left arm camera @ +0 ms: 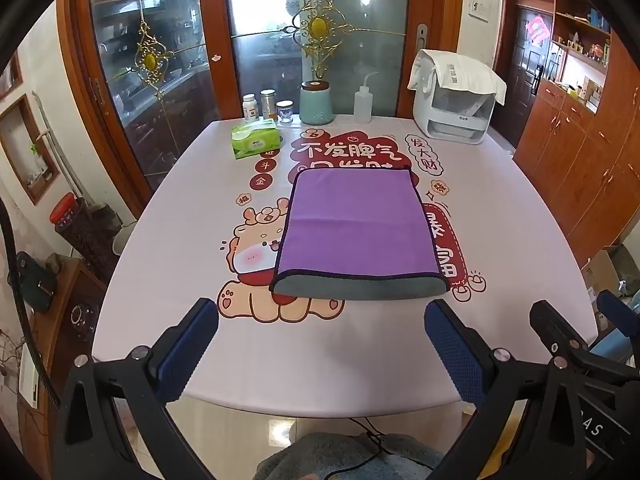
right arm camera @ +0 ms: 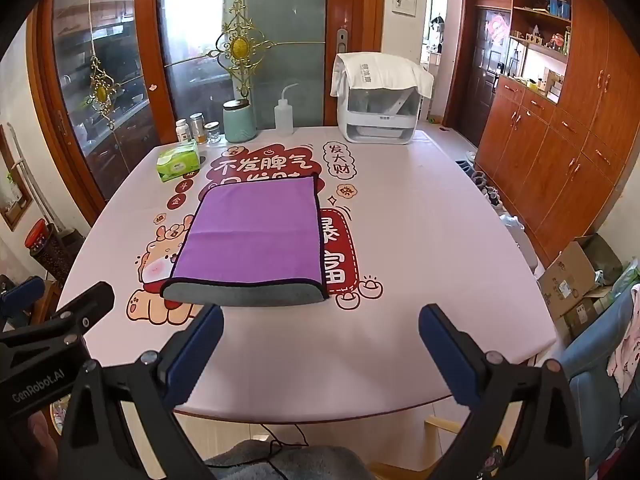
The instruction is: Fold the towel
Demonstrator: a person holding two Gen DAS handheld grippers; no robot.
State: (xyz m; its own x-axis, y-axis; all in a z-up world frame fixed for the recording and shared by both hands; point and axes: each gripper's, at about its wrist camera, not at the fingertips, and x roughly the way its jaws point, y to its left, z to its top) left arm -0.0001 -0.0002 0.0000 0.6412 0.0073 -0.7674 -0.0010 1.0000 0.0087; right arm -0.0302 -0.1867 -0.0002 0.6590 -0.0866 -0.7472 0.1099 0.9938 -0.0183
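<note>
The purple towel (left arm camera: 354, 232) lies folded flat at mid-table (left arm camera: 500, 240), grey underside showing along its near edge. The left gripper (left arm camera: 322, 344) and right gripper (right arm camera: 320, 346) both hover at the near table edge, jaws spread wide, holding nothing. Only the right wrist view shows cardboard boxes (right arm camera: 576, 280) on the floor and the left gripper's body at frame left.
</note>
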